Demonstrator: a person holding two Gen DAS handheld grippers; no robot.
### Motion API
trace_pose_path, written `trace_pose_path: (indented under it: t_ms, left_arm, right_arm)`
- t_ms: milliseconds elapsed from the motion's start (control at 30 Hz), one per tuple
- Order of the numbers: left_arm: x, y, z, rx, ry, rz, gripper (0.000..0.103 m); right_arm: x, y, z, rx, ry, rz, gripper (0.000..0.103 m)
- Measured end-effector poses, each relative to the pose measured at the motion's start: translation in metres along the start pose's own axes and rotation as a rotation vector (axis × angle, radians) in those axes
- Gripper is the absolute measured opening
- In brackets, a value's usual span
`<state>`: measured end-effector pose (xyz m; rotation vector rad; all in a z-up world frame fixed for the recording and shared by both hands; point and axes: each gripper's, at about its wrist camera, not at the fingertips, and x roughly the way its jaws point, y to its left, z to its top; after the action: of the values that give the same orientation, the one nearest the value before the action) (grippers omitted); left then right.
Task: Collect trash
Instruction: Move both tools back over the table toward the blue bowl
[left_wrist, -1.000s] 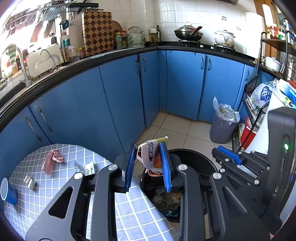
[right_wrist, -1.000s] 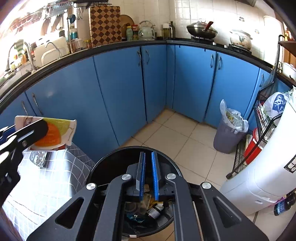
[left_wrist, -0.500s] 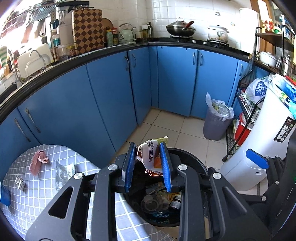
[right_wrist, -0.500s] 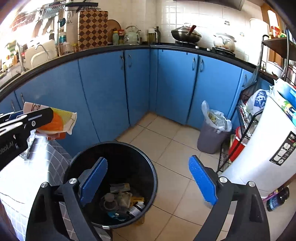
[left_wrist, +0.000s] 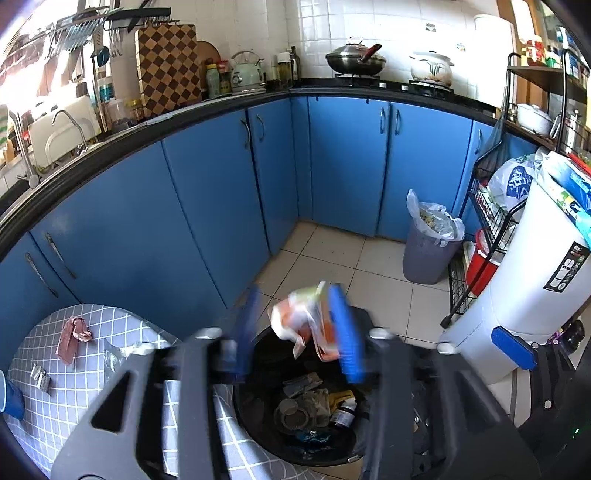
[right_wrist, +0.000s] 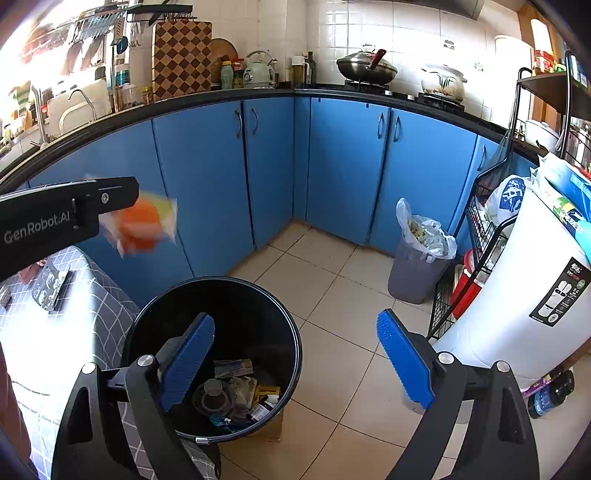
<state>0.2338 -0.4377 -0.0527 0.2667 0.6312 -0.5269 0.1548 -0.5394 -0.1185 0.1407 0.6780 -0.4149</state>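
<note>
My left gripper (left_wrist: 295, 328) is open above the black trash bin (left_wrist: 258, 373), its jaws blurred and spread. An orange and white wrapper (left_wrist: 306, 325) hangs loose between them, against the right finger, blurred. In the right wrist view the same wrapper (right_wrist: 142, 225) is below the left gripper's tip, above and left of the bin (right_wrist: 288, 332). My right gripper (right_wrist: 295, 358) is wide open and empty over the bin. Trash lies in the bin's bottom (right_wrist: 232, 395). On the checked table (left_wrist: 92, 369) lie a pink wrapper (left_wrist: 72, 334), a clear wrapper (left_wrist: 114, 360) and a small packet (left_wrist: 40, 376).
Blue cabinets (left_wrist: 221, 192) curve behind the table. A grey bin with a plastic bag (left_wrist: 430, 240) stands on the tiled floor. A white appliance (left_wrist: 528, 295) and a wire rack (left_wrist: 487, 221) stand at right. A blue cup (left_wrist: 11, 397) sits at the table's left edge.
My left gripper has opened and the orange and white wrapper has come loose between its jaws. My right gripper went from shut to wide open and drew back from the bin.
</note>
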Motion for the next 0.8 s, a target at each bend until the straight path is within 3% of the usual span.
trace_pose_path:
  t_ms: [33,100,433,600,800]
  left_arm:
    - [-0.003,0.003,0.0,-0.009,-0.014,0.015,0.1]
    - [-0.012,0.009,-0.001,-0.036,-0.065,0.033,0.099]
    - [-0.031,0.037,-0.013,-0.044,-0.061,0.104,0.1]
    - [-0.047,0.075,-0.027,-0.09,-0.059,0.164,0.1]
    - [-0.083,0.147,-0.054,-0.18,-0.078,0.262,0.1]
  right_arm:
    - [0.0,0.001,0.0,-0.002,-0.001,0.004,0.087]
    - [-0.001,0.005,0.0,-0.007,-0.001,0.008,0.087]
    - [-0.013,0.03,0.005,-0.035,-0.019,0.015,0.087]
    - [-0.021,0.062,0.011,-0.06,-0.012,0.095,0.087]
    - [-0.029,0.116,0.018,-0.117,0.015,0.165,0.087]
